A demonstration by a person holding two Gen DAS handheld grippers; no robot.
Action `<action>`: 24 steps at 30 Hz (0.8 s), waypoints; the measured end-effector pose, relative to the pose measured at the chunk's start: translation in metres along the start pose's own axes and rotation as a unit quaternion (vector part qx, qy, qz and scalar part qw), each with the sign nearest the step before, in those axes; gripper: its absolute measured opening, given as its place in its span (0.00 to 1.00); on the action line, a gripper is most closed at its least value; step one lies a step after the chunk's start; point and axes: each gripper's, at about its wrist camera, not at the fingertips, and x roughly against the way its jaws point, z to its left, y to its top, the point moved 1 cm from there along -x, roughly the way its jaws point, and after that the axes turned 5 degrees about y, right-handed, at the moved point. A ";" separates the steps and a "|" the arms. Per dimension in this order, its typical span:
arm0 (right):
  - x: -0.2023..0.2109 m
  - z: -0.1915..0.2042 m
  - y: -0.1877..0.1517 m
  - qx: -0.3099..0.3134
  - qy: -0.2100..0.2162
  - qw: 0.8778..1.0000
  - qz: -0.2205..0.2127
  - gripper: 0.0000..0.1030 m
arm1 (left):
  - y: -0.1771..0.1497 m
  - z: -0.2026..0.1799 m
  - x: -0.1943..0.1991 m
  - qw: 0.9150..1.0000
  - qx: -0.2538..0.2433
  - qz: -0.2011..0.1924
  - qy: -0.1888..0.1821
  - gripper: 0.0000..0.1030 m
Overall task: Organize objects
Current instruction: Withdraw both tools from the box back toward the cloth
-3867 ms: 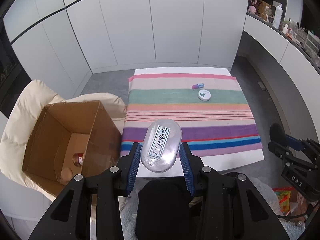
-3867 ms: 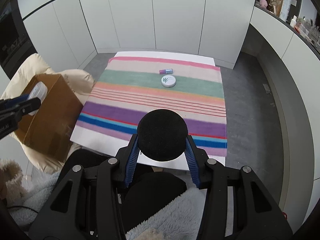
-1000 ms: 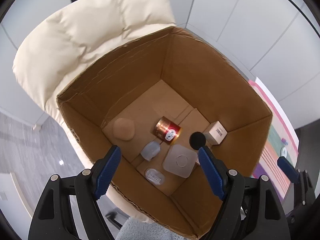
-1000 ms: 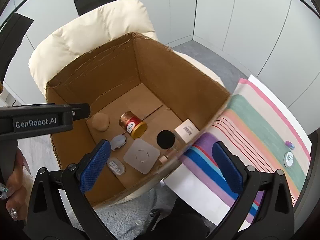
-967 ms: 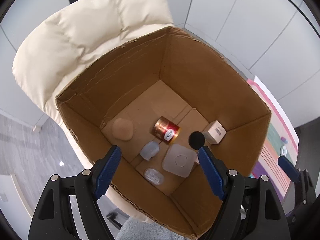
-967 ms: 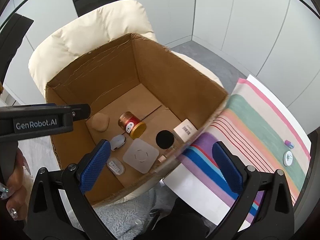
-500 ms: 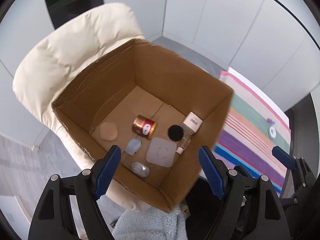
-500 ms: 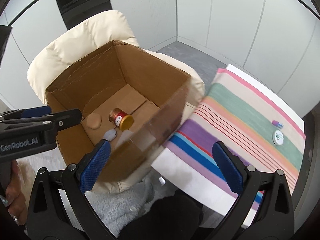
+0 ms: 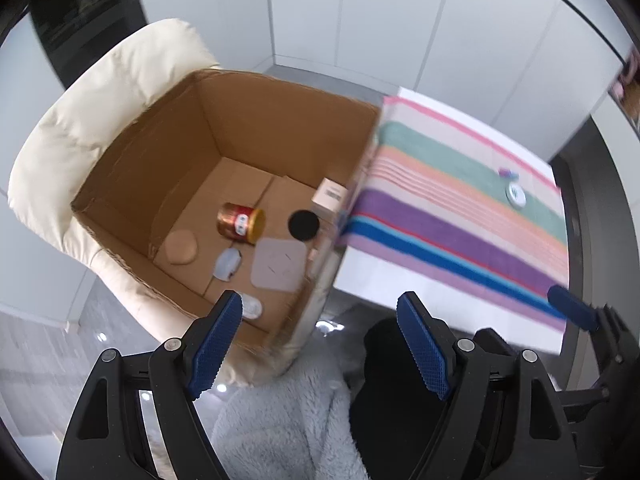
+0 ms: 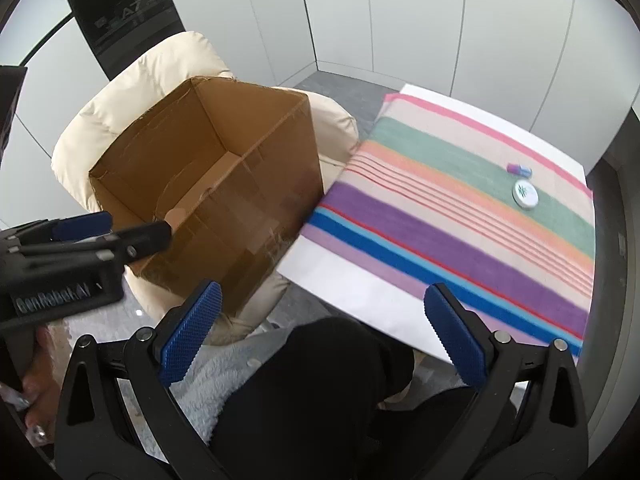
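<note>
On the striped cloth (image 10: 460, 216), at its far green band, the two things left to put away lie just beside each other: a round white tin (image 10: 525, 193) and a small purple tube (image 10: 518, 168). The cardboard box (image 9: 224, 168) on the cream armchair (image 9: 92, 120) already holds a copper-coloured can (image 9: 241, 223), a black puff (image 9: 303, 225), a white carton (image 9: 330, 197), a square translucent lid (image 9: 279, 264) and a few smaller pieces. The left gripper (image 9: 320, 344) and the right gripper (image 10: 316, 332) both stand wide apart with nothing between the pads. The step in hand looks like the reach back to the cloth; it would go best with one gripper per item, each coming down over its target squarely so the neighbour is not knocked. Against the frames from a second ago, both views have swung away from above the box toward the table, and the box interior is now nearly hidden from the right camera.
</note>
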 end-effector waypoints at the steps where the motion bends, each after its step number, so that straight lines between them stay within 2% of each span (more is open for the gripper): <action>1: 0.002 -0.002 -0.003 -0.002 -0.002 1.000 -0.001 1.00 | -0.003 -0.005 0.000 1.000 -0.009 0.000 0.001 0.79; 9: 0.008 -0.020 -0.013 -0.021 -0.006 1.000 -0.007 1.00 | -0.008 -0.028 0.001 0.999 -0.036 -0.013 0.012 0.79; 16: 0.012 -0.040 -0.014 -0.018 -0.050 0.998 -0.025 1.00 | -0.004 -0.050 -0.006 0.998 -0.052 -0.013 0.018 0.79; 21: 0.020 -0.082 -0.017 -0.051 -0.071 0.995 -0.038 1.00 | 0.004 -0.068 -0.011 0.997 -0.065 -0.030 0.018 0.79; 24: 0.024 -0.114 -0.021 -0.079 -0.084 0.992 -0.047 1.00 | 0.013 -0.083 -0.014 0.997 -0.072 -0.039 0.005 0.79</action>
